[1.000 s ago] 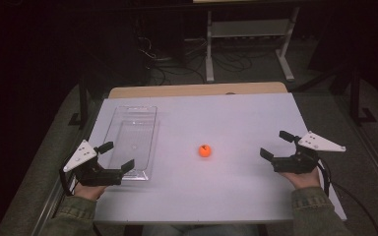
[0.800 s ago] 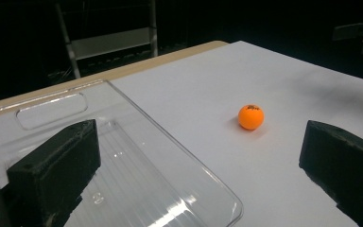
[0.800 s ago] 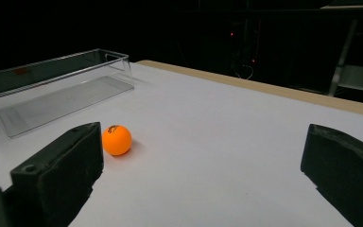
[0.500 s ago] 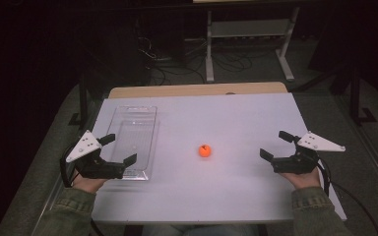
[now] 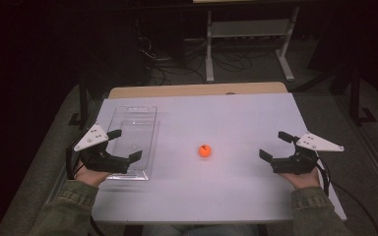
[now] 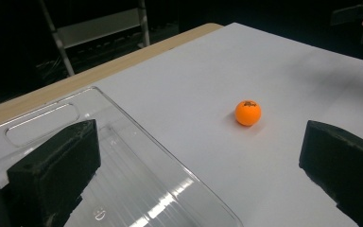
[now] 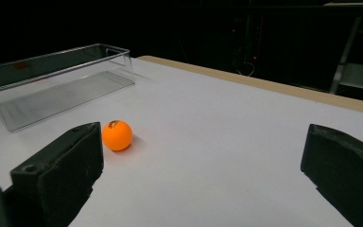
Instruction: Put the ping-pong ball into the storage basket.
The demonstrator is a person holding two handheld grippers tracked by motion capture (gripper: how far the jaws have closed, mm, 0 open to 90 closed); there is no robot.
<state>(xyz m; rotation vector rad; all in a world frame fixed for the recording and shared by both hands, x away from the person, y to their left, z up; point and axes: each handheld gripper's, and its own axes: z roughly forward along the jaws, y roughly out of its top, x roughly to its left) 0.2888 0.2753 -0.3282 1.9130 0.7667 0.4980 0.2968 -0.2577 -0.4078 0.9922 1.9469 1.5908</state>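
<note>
A small orange ball (image 5: 204,150) lies on the white table (image 5: 236,118), near the middle. A clear plastic tray (image 5: 139,123) stands at the table's left with nothing in it. My left gripper (image 5: 124,144) hovers open over the tray's near end, one jaw above the tray and the other past its right rim. In the left gripper view the ball (image 6: 248,112) lies ahead between the open jaws of the gripper (image 6: 201,142), with the tray (image 6: 137,179) below. My right gripper (image 5: 275,145) stands open right of the ball. The right gripper view shows the ball (image 7: 117,135) beside its left jaw and the tray (image 7: 61,71) beyond.
A strip of bare wood (image 5: 197,90) runs along the table's far edge. Behind it a metal shelf frame (image 5: 248,34) and cables (image 5: 172,64) stand on the dark floor. The right hand's gripper (image 6: 359,19) appears at the top right of the left gripper view.
My left gripper has moved a little forward and to the right, over the tray's near end. The right gripper and the ball have stayed put.
</note>
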